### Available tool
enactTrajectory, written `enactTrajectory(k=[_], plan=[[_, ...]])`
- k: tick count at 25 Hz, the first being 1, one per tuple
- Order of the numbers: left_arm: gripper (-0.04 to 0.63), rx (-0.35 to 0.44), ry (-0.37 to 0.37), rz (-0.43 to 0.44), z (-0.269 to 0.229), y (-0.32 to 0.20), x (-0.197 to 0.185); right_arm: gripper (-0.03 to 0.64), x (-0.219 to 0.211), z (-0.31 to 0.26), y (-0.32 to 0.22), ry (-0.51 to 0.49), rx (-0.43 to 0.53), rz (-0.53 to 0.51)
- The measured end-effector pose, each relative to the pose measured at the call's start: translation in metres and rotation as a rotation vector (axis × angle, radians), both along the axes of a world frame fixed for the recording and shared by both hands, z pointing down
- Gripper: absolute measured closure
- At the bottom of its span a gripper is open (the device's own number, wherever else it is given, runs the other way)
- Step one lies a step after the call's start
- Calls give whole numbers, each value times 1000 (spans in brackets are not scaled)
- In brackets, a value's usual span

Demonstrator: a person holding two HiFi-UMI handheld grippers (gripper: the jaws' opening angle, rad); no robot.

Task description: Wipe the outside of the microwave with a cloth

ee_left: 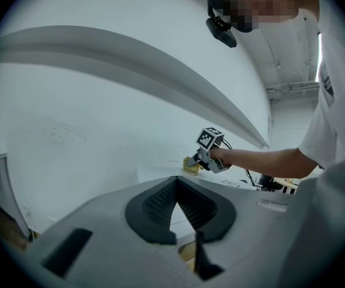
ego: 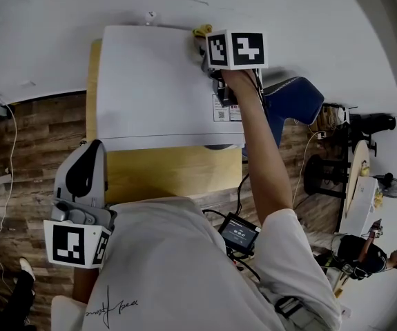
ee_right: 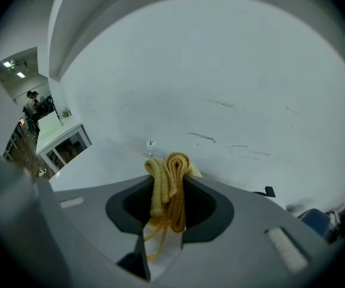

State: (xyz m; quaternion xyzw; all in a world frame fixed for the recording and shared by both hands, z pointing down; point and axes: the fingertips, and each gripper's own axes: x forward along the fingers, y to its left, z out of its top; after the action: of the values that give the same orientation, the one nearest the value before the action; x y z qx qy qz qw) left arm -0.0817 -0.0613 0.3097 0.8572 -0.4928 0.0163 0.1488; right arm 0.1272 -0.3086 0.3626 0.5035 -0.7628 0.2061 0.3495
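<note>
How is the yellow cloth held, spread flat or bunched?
Bunched: the cloth stands in folded layers pinched between the jaws of the right gripper, with loose threads hanging below.

The yellow cloth (ee_right: 167, 183) (bunched in folds) sat pinched against the far top edge of the white microwave (ego: 160, 81).

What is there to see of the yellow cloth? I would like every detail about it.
The cloth is yellow and looks like soft terry, folded into a thick bundle with loose threads hanging from it. The right gripper is shut on it, and the folded end sticks out past the jaws. It sits at the far right corner on top of the white microwave, close to the wall, and seems to touch that top.
</note>
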Motion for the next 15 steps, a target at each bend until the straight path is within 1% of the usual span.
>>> enactTrajectory(k=[9,15], plan=[[604,-5,-2,-3,0,1,-4,497,-35,-2,0,-49,-5,-39],[604,-7,-4,-12,1,1,-10,497,-67,-2,-1,-76,-15,-86]])
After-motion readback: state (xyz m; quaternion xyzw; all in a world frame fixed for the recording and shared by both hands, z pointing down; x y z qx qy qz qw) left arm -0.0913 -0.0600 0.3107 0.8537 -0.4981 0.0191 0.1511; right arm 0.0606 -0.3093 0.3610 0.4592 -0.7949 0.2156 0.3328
